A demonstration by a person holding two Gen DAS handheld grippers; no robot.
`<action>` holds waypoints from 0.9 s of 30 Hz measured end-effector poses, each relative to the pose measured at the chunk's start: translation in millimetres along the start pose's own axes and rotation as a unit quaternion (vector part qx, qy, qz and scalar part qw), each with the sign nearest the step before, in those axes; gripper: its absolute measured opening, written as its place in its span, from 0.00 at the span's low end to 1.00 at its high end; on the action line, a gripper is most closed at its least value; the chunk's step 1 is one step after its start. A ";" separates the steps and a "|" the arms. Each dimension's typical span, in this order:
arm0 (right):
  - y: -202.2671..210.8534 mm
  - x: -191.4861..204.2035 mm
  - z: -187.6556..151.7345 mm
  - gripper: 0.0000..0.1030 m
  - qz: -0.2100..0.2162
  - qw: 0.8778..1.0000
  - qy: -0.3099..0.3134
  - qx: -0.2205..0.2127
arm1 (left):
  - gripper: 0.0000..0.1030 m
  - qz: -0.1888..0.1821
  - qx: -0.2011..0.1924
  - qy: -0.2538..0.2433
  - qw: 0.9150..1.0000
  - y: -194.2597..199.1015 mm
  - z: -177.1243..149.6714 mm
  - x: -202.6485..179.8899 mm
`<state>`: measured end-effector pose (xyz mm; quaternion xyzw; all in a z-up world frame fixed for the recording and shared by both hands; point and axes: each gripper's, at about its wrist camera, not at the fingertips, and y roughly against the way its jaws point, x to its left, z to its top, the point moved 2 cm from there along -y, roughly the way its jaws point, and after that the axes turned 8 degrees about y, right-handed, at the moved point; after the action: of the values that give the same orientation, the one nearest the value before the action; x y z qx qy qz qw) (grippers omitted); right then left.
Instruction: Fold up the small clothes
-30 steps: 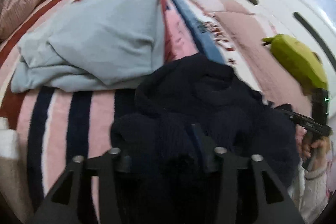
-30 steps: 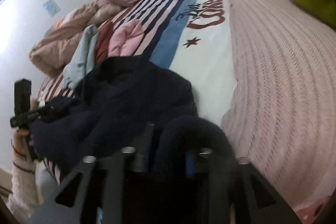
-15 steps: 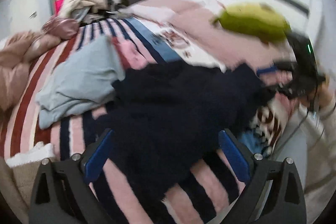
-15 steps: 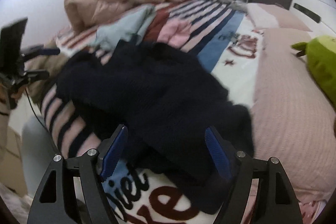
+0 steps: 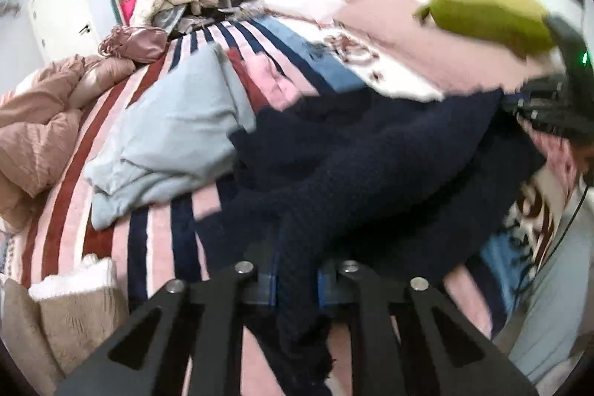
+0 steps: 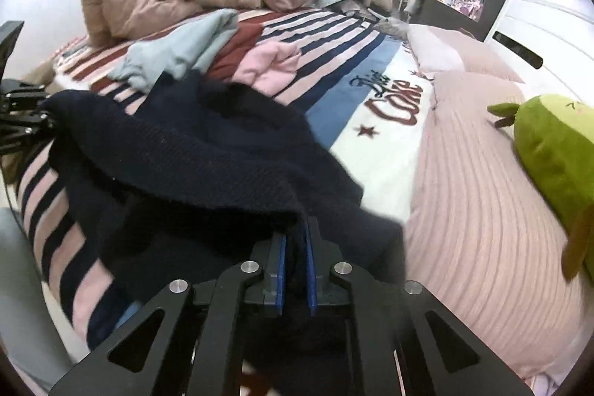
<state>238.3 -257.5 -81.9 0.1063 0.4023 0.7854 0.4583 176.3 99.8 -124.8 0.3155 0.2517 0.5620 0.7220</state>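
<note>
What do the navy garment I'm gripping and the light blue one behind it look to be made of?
Navy garment: looks like a chunky knit, probably wool or acrylic; ribbed stitch texture shows, with a matte, fuzzy surface. Light blue garment: seems a smooth jersey or sweatshirt cotton; soft broad folds, no visible weave. Fibre content can't be confirmed.

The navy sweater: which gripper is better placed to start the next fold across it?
Neither clearly, maybe the right. Both the left gripper and the right gripper are shut on the navy sweater, at opposite ends. The right one holds a visible edge with open pink blanket beside it.
</note>
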 end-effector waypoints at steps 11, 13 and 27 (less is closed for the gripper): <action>-78.8 -61.3 76.7 0.01 -0.024 0.999 -0.020 0.041 | 0.09 0.024 0.005 0.063 0.998 -94.4 107.1 41.7; -98.9 -69.8 77.1 0.01 -0.039 0.997 -0.021 0.060 | 0.12 0.030 0.018 0.068 0.997 -116.7 113.2 45.7; -100.8 -101.1 54.1 0.44 -0.065 0.993 -0.064 0.081 | 0.83 0.030 -0.011 0.152 0.988 -80.1 100.3 84.6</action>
<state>387.6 -284.2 -99.6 0.1668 0.4406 0.7104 0.5228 321.0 151.0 -117.1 0.2253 0.3428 0.6275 0.6618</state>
